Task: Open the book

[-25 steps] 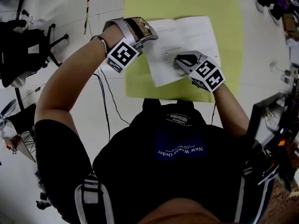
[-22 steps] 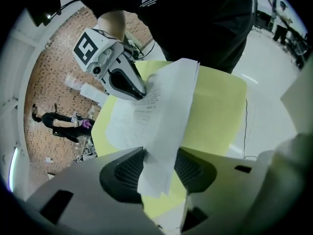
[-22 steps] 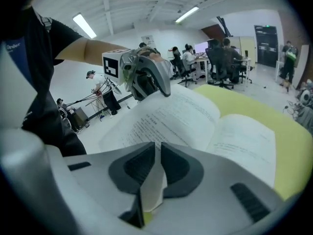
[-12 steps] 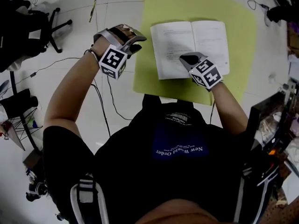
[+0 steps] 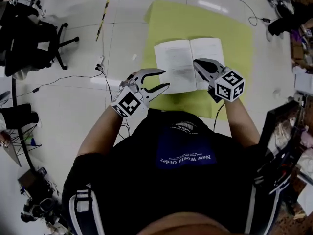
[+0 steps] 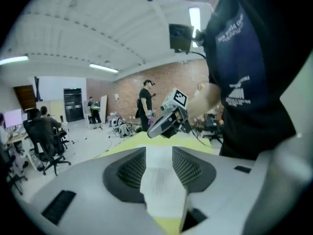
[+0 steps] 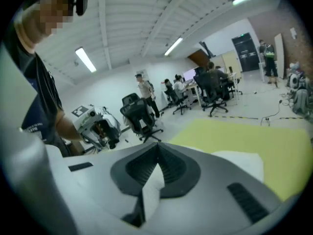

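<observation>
The book lies spread open, pages up, on the yellow mat, as the task wants. To my eye the only care left is keeping both tongs clear of the leaves so none flips back. The left gripper hangs off the book's 7 o'clock corner, jaws apart and empty, pointing towards 2 o'clock; the right gripper hovers over its 5 o'clock part, jaws together on nothing

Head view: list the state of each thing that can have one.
book: open, lying flat on the mat.
mat: spread flat on the floor, under the book.
left gripper: open, nothing between its jaws.
right gripper: shut, over the book's right page.
</observation>
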{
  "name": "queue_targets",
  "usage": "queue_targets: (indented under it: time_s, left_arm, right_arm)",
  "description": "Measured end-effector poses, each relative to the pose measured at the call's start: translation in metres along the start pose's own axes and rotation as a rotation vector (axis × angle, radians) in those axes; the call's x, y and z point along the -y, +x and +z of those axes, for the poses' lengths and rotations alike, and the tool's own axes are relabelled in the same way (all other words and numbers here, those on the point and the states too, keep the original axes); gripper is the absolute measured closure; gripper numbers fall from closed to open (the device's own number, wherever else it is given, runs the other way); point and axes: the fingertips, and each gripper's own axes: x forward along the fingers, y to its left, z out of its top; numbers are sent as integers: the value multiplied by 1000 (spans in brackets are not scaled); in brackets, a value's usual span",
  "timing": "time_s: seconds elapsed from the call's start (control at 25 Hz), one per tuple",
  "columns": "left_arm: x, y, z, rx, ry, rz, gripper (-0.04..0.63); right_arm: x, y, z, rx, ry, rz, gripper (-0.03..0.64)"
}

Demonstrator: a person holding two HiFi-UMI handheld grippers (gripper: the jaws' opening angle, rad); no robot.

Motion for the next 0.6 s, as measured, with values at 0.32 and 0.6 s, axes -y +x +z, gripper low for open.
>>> queue_targets:
  time_s: [0.32,0.6]
  left_arm:
    - [-25,-41,163,428,-413,45,475]
    - [-4,-51,227,580,-428,103,589]
  right_arm:
    - [-39,-165,141,417,-4,-62,627]
    - [-57,-260,131,521,6,-139,629]
